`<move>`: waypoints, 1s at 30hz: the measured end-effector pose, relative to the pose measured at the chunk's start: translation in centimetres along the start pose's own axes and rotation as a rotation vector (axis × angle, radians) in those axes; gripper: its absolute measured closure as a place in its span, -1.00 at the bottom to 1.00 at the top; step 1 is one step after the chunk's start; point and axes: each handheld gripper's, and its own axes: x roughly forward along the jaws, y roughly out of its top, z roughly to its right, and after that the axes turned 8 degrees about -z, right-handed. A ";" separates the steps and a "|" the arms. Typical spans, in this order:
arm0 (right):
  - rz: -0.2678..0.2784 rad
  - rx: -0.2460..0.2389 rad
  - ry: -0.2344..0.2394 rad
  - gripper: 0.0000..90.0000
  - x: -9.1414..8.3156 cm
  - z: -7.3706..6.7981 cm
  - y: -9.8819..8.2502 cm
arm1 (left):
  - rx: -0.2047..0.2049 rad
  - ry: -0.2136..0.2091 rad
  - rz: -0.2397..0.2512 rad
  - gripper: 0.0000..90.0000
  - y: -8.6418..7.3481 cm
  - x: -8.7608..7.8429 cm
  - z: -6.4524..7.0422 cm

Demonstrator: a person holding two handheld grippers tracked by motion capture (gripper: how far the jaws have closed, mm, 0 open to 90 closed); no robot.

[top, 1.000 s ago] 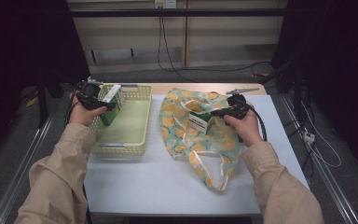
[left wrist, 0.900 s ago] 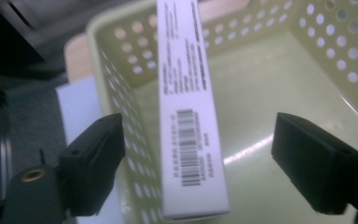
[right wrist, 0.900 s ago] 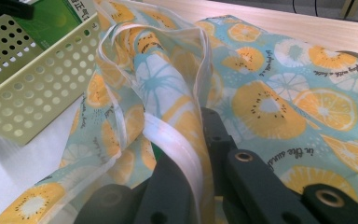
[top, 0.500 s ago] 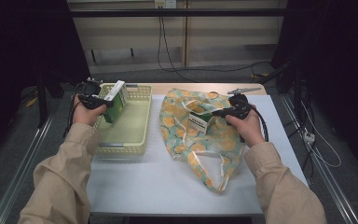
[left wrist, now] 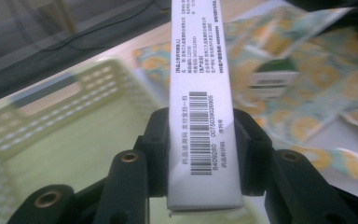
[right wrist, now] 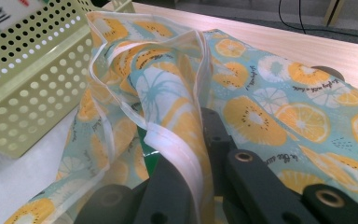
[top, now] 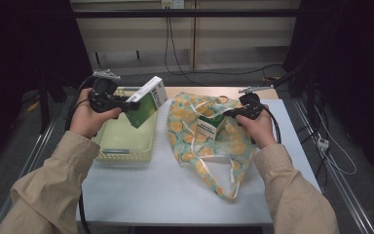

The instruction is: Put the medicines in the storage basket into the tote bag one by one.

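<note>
1. My left gripper has its jaws clamped on the narrow sides of a green and white box. They have just been closing on it, and in the left gripper view the box sits squarely between the pads.

2. The box hangs in the air above the far right corner of the yellow basket, between the basket and the fruit-print bag. It touches neither.

3. My right gripper is pinched tight on the hem of the bag's mouth, holding it lifted and open; the right gripper view shows the white hem running down between the jaws.

4. I judge the work about halfway: one small box already lies in the bag's mouth, and the basket looks empty now. What is left is carrying this box across and letting it go inside.

5. The box is tilted, its long axis running straight out from my jaws, up and away towards the bag, with the barcode side facing my camera.
</note>
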 end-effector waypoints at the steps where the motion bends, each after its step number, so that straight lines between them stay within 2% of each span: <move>1: 0.001 0.000 -0.001 1.00 0.0 -0.1 0.1 | 0.018 -0.019 0.000 0.40 0.2 0.2 0.7; 6: 0.007 0.000 0.002 1.00 -0.1 -0.3 0.3 | 0.082 -0.109 -0.013 0.40 0.6 2.0 3.9; 7: 0.006 0.001 0.002 1.00 -0.2 -0.3 0.2 | 0.091 -0.134 -0.012 0.40 0.6 2.6 4.4; 10: 0.016 0.003 0.003 1.00 -0.3 -0.3 0.3 | 0.119 -0.175 -0.038 0.40 0.5 4.7 5.8; 14: 0.023 0.007 0.006 1.00 -0.7 -0.5 0.4 | 0.133 -0.223 -0.058 0.40 0.5 7.9 7.5; 16: 0.027 0.003 0.007 1.00 -0.9 -0.6 0.5 | 0.151 -0.229 -0.081 0.40 0.6 9.5 8.3; 20: 0.029 0.000 0.012 1.00 -1.0 -0.7 0.5 | 0.146 -0.229 -0.111 0.40 0.8 12.2 9.1; 23: 0.032 -0.001 0.019 1.00 -1.2 -0.8 0.5 | 0.153 -0.181 -0.126 0.40 1.0 14.0 9.4; 30: 0.032 -0.017 0.034 1.00 -1.3 -1.4 0.4 | 0.065 -0.158 -0.083 0.40 1.7 17.2 9.4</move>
